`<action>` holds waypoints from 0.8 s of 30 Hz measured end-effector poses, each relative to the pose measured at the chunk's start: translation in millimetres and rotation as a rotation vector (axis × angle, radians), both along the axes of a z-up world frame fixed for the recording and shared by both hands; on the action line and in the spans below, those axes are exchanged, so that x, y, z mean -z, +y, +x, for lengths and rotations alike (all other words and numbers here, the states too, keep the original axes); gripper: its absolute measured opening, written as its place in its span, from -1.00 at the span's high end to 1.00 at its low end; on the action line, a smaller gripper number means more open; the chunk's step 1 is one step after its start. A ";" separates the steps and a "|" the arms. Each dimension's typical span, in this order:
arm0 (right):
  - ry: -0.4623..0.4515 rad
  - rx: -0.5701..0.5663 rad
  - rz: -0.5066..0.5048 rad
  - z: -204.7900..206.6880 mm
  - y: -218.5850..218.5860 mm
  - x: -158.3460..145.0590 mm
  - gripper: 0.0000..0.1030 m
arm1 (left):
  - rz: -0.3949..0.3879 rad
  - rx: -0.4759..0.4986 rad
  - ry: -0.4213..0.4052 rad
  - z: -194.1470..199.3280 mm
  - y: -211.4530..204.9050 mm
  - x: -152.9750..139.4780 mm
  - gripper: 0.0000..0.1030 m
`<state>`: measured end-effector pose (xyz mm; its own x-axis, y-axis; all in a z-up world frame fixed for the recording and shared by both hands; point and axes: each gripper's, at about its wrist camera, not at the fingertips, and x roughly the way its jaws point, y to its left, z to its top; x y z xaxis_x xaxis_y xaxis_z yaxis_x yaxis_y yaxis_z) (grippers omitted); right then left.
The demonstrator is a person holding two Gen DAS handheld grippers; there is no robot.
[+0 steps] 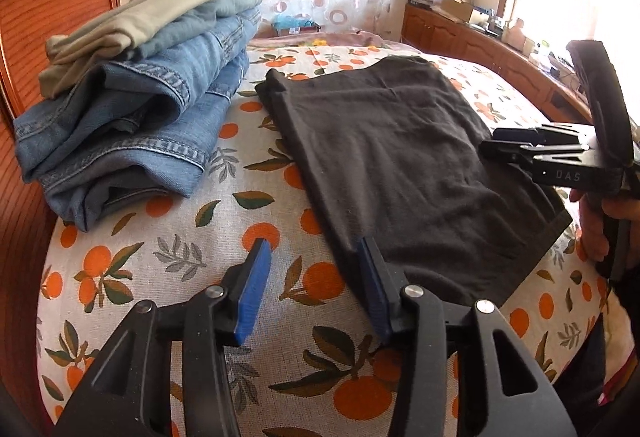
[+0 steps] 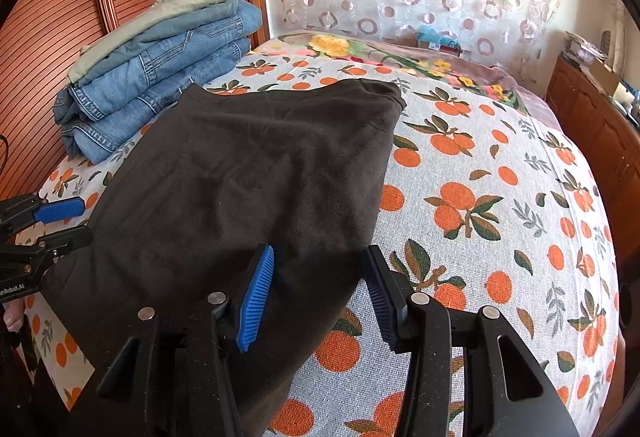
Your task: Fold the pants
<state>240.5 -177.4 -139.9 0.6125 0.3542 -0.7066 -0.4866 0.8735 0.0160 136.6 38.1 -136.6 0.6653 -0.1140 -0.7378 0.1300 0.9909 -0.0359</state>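
Dark brown pants (image 1: 400, 157) lie folded flat on the bed; they also show in the right wrist view (image 2: 240, 189). My left gripper (image 1: 312, 261) is open and empty, just above the near left corner of the pants, its right finger at the cloth's edge. My right gripper (image 2: 320, 269) is open and empty over the near right edge of the pants. The right gripper also shows in the left wrist view (image 1: 516, 145), at the pants' right side. The left gripper shows at the left edge of the right wrist view (image 2: 70, 223).
A stack of folded jeans and a beige garment (image 1: 136, 109) sits at the bed's left, by the wooden headboard (image 1: 48, 9). The bedsheet (image 2: 480, 197) has an orange-fruit print. A wooden cabinet (image 1: 480, 37) with clutter runs along the right wall.
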 end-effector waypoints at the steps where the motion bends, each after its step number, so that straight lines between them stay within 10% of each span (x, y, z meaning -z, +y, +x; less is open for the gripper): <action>1: 0.002 -0.006 0.002 -0.1 0.3 0.2 -0.03 | 0.006 0.001 -0.006 -2.6 0.2 -0.6 0.10; 6: -0.014 -0.035 -0.054 -4.0 10.8 1.5 -0.36 | -0.039 -0.008 0.003 -1.9 6.2 0.1 0.10; 24: -0.022 -0.019 0.075 -43.1 -13.3 -17.9 -0.37 | -0.093 0.014 -0.017 -39.1 5.7 -14.0 0.10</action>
<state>197.5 -190.7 -122.0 0.6204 0.4170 -0.6643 -0.5038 0.8610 0.0700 97.5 43.8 -122.6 0.6757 -0.1912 -0.7120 0.1453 0.9814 -0.1257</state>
